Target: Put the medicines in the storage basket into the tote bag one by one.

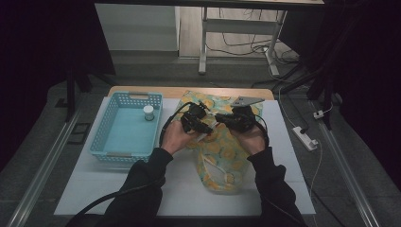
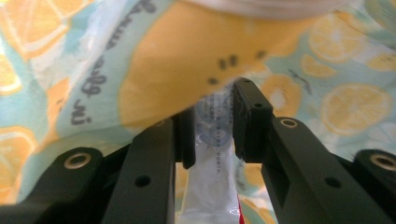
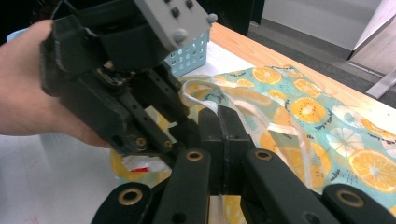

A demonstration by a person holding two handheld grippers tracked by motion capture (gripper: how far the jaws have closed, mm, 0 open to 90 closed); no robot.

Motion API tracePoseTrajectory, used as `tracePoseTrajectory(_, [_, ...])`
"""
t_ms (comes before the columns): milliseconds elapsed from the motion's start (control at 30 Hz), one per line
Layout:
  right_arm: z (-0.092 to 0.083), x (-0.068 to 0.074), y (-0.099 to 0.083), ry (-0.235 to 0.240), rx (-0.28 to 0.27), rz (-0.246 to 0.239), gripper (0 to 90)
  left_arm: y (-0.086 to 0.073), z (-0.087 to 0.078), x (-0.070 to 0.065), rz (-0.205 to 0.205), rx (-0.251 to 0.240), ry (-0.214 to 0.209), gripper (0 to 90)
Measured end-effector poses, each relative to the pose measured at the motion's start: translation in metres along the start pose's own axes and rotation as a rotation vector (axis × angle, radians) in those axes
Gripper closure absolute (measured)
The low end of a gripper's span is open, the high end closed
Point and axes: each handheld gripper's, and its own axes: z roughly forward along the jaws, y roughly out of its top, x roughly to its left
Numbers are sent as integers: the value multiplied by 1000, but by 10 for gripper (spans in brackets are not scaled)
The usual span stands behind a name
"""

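Observation:
A fabric bag (image 1: 222,158) printed with orange slices lies in the middle of the white table. My left gripper (image 1: 204,128) reaches into its mouth from the left. In the left gripper view its jaws are shut on a white plastic packet (image 2: 212,140) with small print, and the bag's cloth (image 2: 154,70) hangs over the tips. My right gripper (image 1: 222,118) meets it from the right. Its jaws (image 3: 224,123) are shut together on the bag's white strap (image 3: 280,126) at the mouth. The packet's white and red end (image 3: 140,164) shows below the left gripper.
A light blue basket (image 1: 97,142) stands to the left of the bag with a small white-lidded jar (image 1: 148,112) in its far right corner. A power strip (image 1: 305,137) lies on the floor to the right. A desk frame and cables stand beyond the table.

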Motion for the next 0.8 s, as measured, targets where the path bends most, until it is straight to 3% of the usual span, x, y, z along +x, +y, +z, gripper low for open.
tracePoseTrajectory(433, [3, 1, -1, -8, 15, 6, 900, 4, 15, 16, -36, -39, 68, 711])
tracePoseTrajectory(800, [8, 0, -3, -17, 32, 11, 900, 4, 30, 25, -38, -11, 145, 708])
